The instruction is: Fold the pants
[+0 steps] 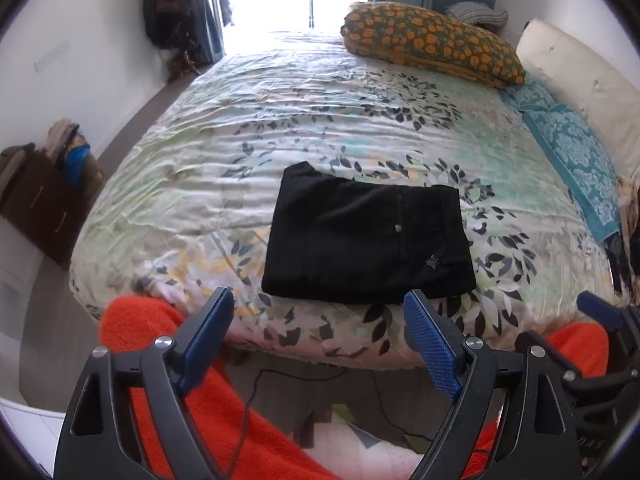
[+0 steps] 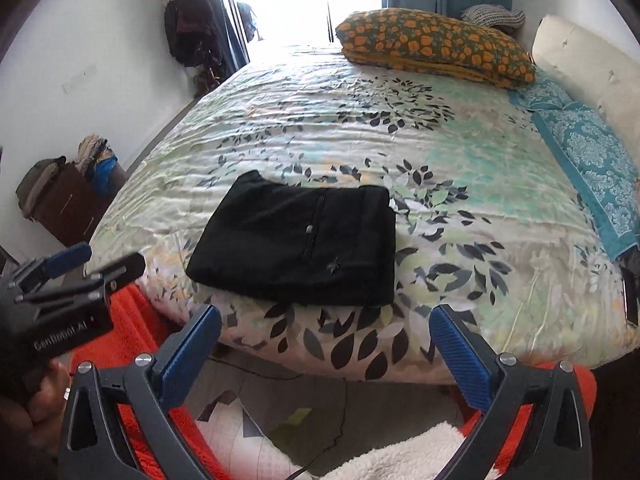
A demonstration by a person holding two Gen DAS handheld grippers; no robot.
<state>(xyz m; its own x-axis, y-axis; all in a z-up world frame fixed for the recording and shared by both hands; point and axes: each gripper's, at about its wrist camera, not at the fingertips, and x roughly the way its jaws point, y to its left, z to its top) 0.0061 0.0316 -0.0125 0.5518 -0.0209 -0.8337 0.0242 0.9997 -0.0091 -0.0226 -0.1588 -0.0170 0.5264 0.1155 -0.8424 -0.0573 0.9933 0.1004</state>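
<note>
We cannot make out much past the bright window at the far end of the room, where the light washes everything out. The dark clothes hanging by the wall on the left are only a shape to us, and the pile on the brown dresser (image 2: 60,204) is too small to sort out. The right edge of the bed (image 1: 200,152) is cut off by the lens, and a dark object at that edge in the right wrist view is half hidden.

The pants (image 1: 368,236) are black and lie folded into a neat, flat rectangle on the leafy bedspread, near the front edge of the bed. A small pale button sits near the middle of the top layer, and a line of stitching runs across beside it. The far left corner rises into a slight bump.

Our left hand-held gripper (image 1: 320,316) stands spread wide with nothing between its blue pads, held apart from the pants. Our right hand-held gripper (image 2: 326,328) is spread just as wide and empty, also short of the fabric. An orange blanket (image 1: 152,328) lies below both.
</note>
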